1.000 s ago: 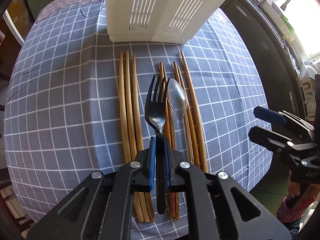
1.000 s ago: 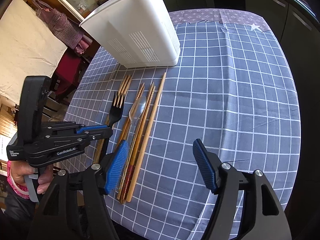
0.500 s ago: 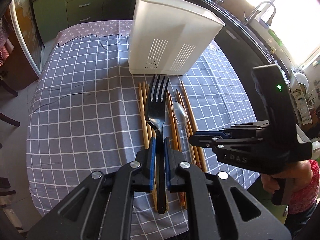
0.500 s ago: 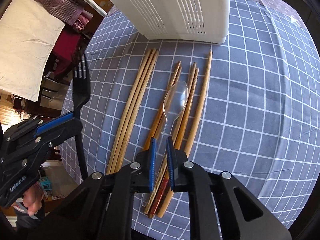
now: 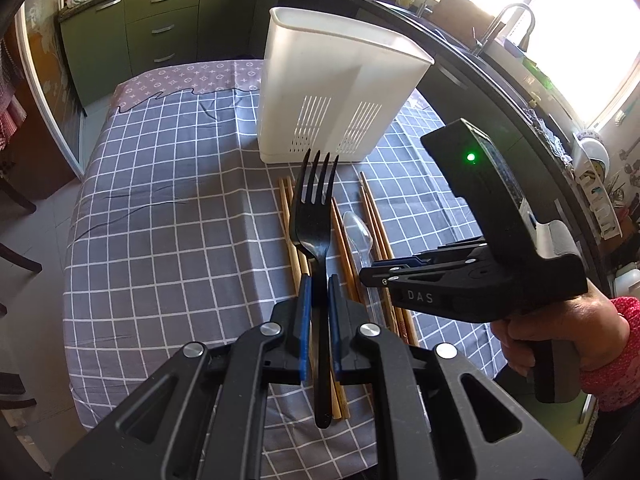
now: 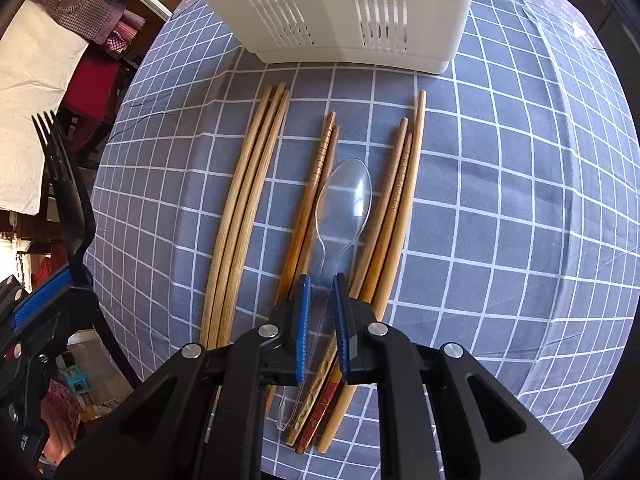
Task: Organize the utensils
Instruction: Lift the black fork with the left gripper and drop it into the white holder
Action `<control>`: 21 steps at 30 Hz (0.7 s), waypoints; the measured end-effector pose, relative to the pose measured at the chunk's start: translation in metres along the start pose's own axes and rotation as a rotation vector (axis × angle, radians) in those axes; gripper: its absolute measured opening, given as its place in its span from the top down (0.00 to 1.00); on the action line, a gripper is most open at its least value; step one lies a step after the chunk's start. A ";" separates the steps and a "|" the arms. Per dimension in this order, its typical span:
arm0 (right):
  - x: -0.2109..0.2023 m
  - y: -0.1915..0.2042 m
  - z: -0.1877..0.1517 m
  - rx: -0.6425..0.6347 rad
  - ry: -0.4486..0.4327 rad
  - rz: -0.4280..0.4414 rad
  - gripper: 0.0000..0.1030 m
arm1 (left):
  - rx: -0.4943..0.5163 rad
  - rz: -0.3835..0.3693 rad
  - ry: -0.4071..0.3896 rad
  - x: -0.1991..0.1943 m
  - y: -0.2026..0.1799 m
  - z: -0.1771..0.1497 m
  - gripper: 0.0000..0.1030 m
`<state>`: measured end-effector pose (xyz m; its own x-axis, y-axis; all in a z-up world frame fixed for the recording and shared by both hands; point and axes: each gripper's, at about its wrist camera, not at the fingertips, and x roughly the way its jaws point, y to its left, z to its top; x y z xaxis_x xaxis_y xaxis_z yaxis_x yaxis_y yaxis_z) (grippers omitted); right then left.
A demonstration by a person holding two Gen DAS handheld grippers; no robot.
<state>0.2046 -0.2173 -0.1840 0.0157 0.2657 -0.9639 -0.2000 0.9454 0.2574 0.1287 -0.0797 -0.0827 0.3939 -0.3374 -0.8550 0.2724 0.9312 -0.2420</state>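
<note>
My left fingers are shut tight on the handle of a black fork, which is up off the desk with its prongs pointing at the white bin ahead. My right fingers have just closed almost all the way around the thin handle of the clear spoon, which lies on the cloth right in front of them; I think they pinch it, but it has not come up yet. So the job is only starting. I cannot see into the bin, so I cannot tell if anything is in it. The wooden chopsticks lie in rows on both sides of the spoon, waiting for their turn. The desk has a gray cloth with white squares. Past the bin are green cupboards, a dark counter and a bright window.
</note>
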 end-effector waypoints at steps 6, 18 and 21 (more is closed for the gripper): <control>0.004 0.020 0.001 -0.042 -0.045 -0.075 0.88 | 0.008 0.010 -0.014 -0.004 -0.002 0.003 0.92; -0.052 -0.006 -0.034 -0.005 -0.265 0.202 0.91 | 0.023 -0.060 -0.258 -0.066 -0.009 0.052 0.92; -0.072 -0.015 -0.051 0.002 -0.330 0.276 0.91 | 0.054 -0.071 -0.413 -0.085 -0.020 0.082 0.92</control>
<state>0.1570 -0.2605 -0.1222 0.2748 0.5548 -0.7853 -0.2389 0.8305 0.5032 0.1621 -0.0811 0.0323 0.6884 -0.4373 -0.5787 0.3529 0.8990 -0.2595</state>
